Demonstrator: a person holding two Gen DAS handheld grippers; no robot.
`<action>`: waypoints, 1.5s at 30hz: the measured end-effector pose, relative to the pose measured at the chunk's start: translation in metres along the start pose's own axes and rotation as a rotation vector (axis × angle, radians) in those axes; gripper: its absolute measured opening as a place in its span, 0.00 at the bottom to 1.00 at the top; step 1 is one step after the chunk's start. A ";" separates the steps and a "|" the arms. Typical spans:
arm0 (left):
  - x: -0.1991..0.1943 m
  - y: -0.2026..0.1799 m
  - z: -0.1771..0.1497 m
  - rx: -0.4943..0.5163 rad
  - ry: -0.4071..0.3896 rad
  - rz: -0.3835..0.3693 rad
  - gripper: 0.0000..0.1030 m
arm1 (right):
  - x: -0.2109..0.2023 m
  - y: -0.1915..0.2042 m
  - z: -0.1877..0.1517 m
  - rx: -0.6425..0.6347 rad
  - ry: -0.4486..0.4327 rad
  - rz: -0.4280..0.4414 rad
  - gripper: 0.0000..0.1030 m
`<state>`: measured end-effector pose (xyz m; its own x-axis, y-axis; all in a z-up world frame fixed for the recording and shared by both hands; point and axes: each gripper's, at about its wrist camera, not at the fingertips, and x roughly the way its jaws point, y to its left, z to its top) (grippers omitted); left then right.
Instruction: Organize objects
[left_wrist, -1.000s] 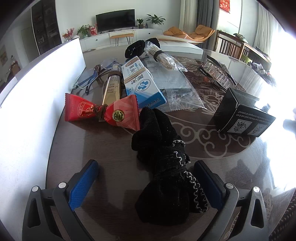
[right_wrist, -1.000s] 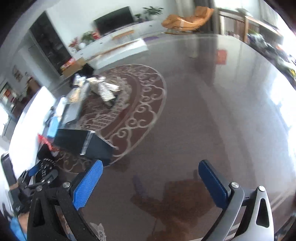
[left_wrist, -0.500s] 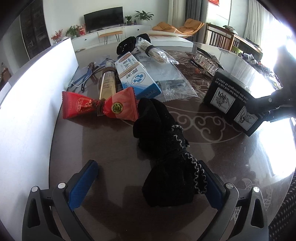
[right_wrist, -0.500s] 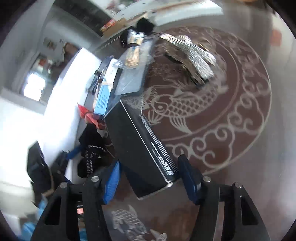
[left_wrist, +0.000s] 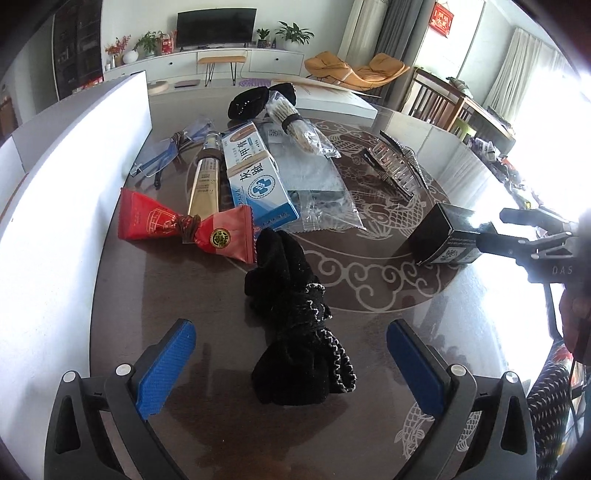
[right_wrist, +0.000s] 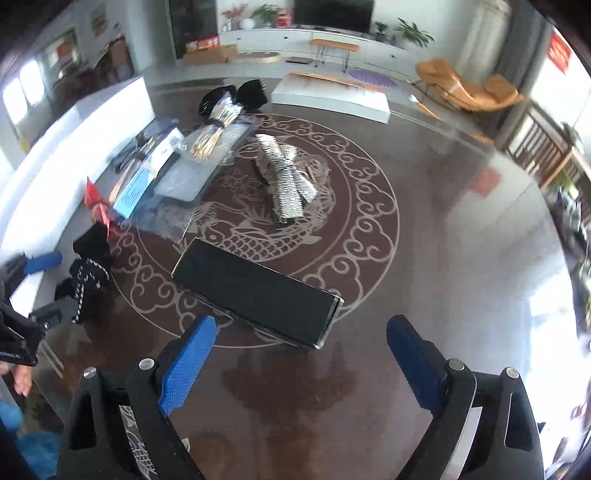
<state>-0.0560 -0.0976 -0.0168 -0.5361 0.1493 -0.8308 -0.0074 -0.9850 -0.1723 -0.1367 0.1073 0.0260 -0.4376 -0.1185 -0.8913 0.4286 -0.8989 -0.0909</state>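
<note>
Both tongs wide, holding nothing: right tongs (right_wrist: 295, 354) face black box (right_wrist: 255, 291) at 12 o'clock on counter (right_wrist: 443, 258); square up to its narrow width, then close; left tongs (left_wrist: 291, 365) straddle black gloves (left_wrist: 295, 317).

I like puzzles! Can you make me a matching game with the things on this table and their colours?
Things:
1. candy wrapper
2. knitted gloves
3. medicine box
4. gripper pads

Colours:
a. black
b. blue
c. red
d. white and blue

Pairs: 1-c, 2-a, 3-d, 4-b
</note>
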 end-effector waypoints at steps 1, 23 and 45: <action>0.000 0.000 0.001 -0.002 -0.002 -0.002 1.00 | 0.000 -0.001 0.004 0.032 -0.021 0.030 0.91; 0.018 -0.008 0.002 0.020 0.065 0.011 1.00 | -0.035 0.017 -0.079 -0.068 -0.046 0.176 0.93; -0.067 0.016 -0.035 0.030 -0.013 -0.061 0.35 | 0.042 0.060 -0.010 -0.532 0.285 0.106 0.67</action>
<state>0.0093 -0.1205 0.0173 -0.5448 0.2080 -0.8123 -0.0655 -0.9763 -0.2061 -0.1217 0.0529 -0.0217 -0.1736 -0.0123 -0.9847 0.8266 -0.5454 -0.1389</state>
